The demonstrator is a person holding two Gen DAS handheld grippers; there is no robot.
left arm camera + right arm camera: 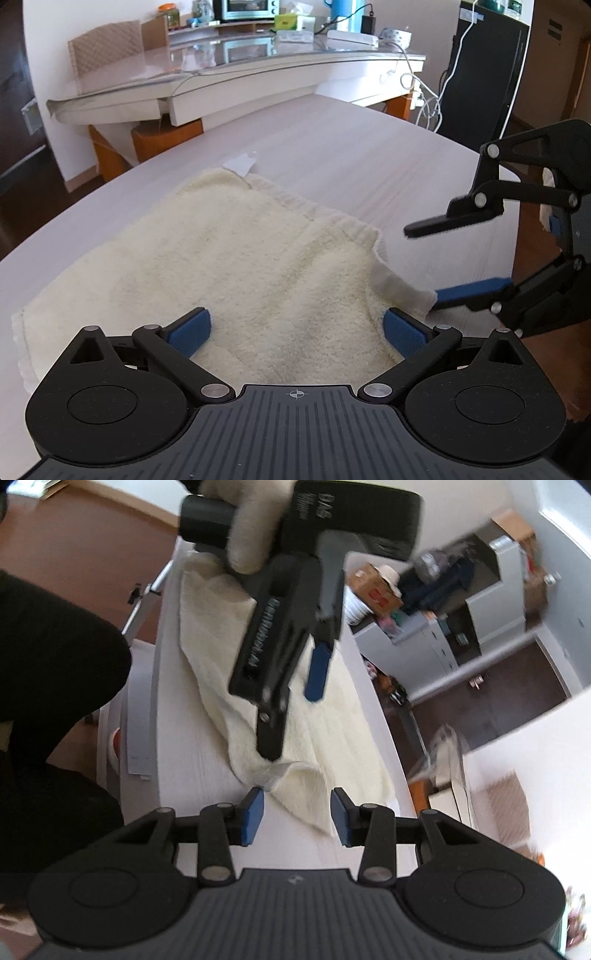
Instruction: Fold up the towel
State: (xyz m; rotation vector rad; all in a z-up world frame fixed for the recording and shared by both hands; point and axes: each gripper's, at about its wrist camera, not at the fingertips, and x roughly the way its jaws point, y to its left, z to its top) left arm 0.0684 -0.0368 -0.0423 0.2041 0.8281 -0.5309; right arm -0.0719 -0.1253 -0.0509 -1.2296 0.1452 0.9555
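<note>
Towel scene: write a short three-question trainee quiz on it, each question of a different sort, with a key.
1. True or false: the cream terry towel lies on the pale wood-grain table.
2. Multiple choice: the left claw is A) shut on the towel, B) open over the towel, C) out of view.
3. Fill in: the right claw is open, and the towel's lifted ____ lies just ahead of its blue pads.

Key: 1 true; 2 B; 3 corner.
</note>
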